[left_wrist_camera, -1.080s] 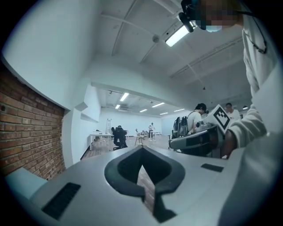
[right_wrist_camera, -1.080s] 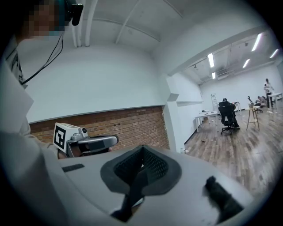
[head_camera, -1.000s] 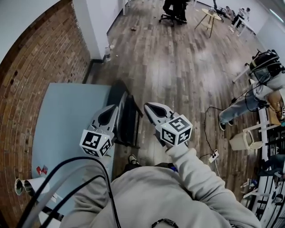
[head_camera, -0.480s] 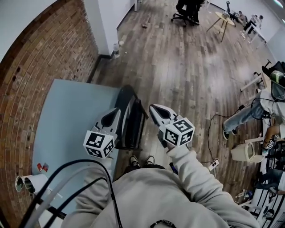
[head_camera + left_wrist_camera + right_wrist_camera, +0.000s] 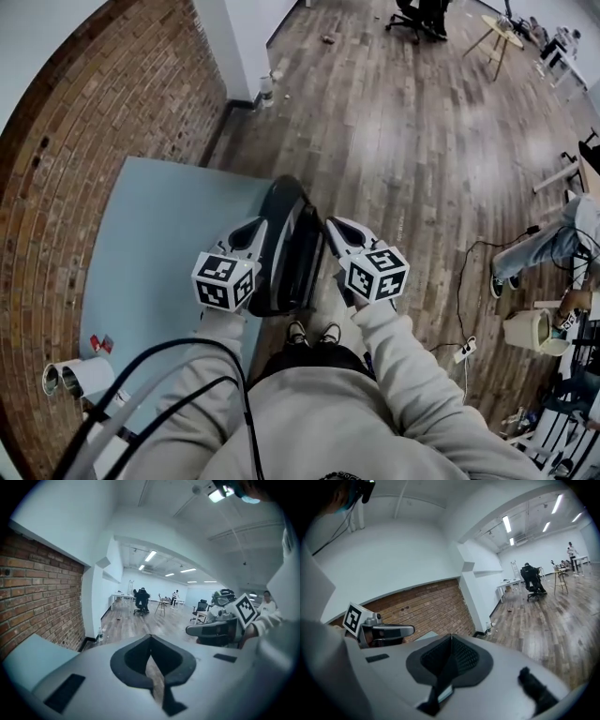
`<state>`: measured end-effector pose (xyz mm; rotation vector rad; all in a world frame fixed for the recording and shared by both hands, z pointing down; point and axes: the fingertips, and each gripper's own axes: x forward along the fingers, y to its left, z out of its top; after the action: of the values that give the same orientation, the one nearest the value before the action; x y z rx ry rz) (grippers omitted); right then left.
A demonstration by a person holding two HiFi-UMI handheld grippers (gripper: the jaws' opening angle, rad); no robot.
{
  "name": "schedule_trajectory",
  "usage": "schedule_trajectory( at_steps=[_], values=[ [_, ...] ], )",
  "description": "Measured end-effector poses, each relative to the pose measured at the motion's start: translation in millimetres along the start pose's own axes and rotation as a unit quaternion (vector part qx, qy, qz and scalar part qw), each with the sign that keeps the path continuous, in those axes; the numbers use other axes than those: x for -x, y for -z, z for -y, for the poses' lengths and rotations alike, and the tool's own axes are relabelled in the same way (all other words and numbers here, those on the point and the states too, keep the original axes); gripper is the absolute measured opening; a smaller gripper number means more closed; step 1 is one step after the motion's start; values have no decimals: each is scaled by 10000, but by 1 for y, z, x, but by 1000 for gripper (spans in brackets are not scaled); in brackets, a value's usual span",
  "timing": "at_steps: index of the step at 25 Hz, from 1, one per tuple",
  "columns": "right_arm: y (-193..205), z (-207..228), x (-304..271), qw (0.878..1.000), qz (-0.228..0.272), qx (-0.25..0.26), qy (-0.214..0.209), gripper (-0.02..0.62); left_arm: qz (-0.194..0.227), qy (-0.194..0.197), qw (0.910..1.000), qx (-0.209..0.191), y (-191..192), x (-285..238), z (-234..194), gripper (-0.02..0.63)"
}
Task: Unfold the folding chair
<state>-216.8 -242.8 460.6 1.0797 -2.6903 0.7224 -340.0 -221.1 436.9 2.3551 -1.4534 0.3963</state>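
Shows the folding chair (image 5: 291, 253) folded, upright on the wooden floor (image 5: 403, 141), just ahead of the person's shoes (image 5: 311, 333), along a pale blue surface (image 5: 169, 244) by the brick wall (image 5: 103, 112). Flanked closely by left gripper (image 5: 251, 227) and right gripper (image 5: 337, 227), both with jaws pressed together on nothing.

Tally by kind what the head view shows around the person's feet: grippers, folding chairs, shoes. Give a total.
Grippers: 2 (left gripper, right gripper)
Folding chair: 1
Shoes: 2
Total: 5
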Motion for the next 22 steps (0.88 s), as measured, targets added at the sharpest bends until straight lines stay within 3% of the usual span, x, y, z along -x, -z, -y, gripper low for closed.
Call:
schedule_trajectory(
  at_steps=[1,4,7,12,17,22],
  values=[
    [10,8,-8,9998,-92,-124,96,16,-211,11,9998,52,8,-9,-3,8],
    [54,26,-37,9951,-564,-751,296,185,-1033,-70,9946,-19,35,-30,-16,174],
    [112,34,-64,9839,-1142,-1318,381,236,-1674,-288,9853,-175,59,-41,-36,271],
    [185,49,-92,9693,-1835,-1541,548,259,-2466,-100,9690,-52,95,-64,-36,305],
    [242,63,-119,9524,-2514,-1435,958,268,-3025,-307,9520,357,127,-77,-45,331],
    [289,66,-142,9286,-3081,-1696,1181,268,-3587,-49,9333,193,157,-80,-43,331]
  ],
)
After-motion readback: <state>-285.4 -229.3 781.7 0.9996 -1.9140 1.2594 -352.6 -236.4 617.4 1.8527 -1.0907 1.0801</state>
